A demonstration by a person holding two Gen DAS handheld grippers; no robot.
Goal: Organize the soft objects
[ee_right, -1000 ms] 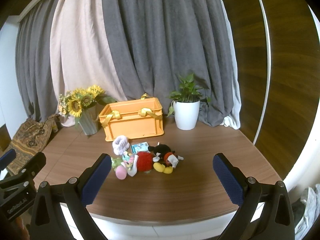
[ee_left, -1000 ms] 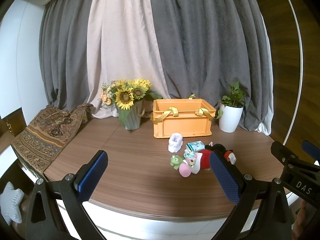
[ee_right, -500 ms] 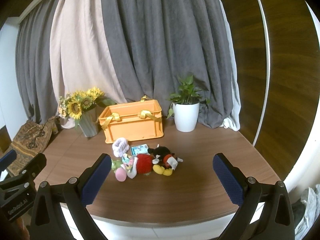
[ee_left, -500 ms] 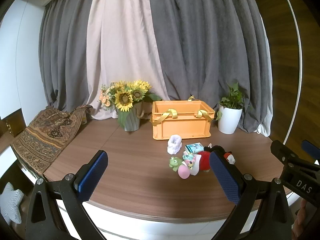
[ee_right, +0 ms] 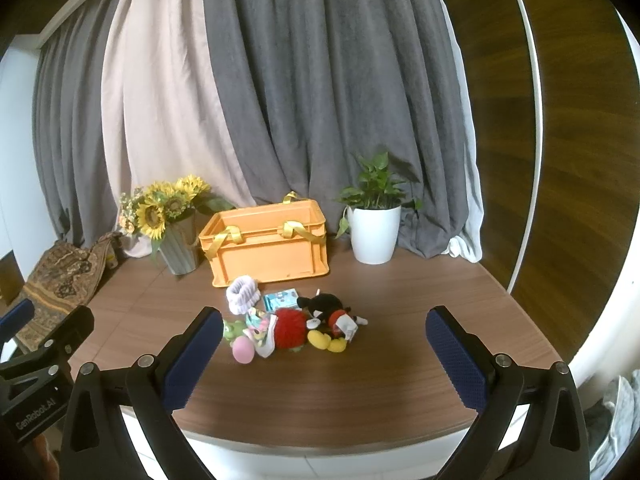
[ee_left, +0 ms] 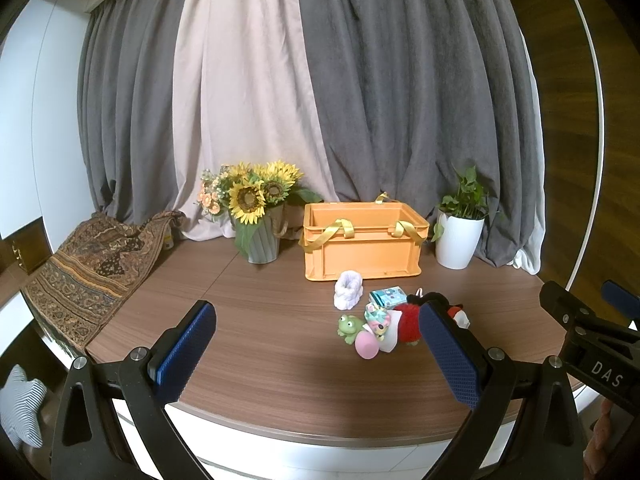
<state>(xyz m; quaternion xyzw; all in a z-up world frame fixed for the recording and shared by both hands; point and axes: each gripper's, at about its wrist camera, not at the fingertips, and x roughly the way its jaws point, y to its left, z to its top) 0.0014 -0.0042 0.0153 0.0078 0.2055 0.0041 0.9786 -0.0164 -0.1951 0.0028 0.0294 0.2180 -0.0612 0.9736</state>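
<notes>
Hovering over the near edge of the round wooden bench (ee_left: 280, 344), the left claw (ee_left: 316, 350) and right claw (ee_right: 324, 354) both gape wide and empty, while a heap of small plush toys (ee_right: 288, 326) lies mid-bench, just before the orange plastic crate (ee_right: 268, 246).

1. A home room: heavy grey and cream curtains (ee_left: 320, 100) hang behind a wooden table (ee_left: 280, 344).
2. Far left, sunflowers in a vase (ee_left: 256, 216); far right, a potted plant (ee_right: 374, 228).
3. A patterned throw (ee_left: 92, 264) drapes the left edge.
</notes>
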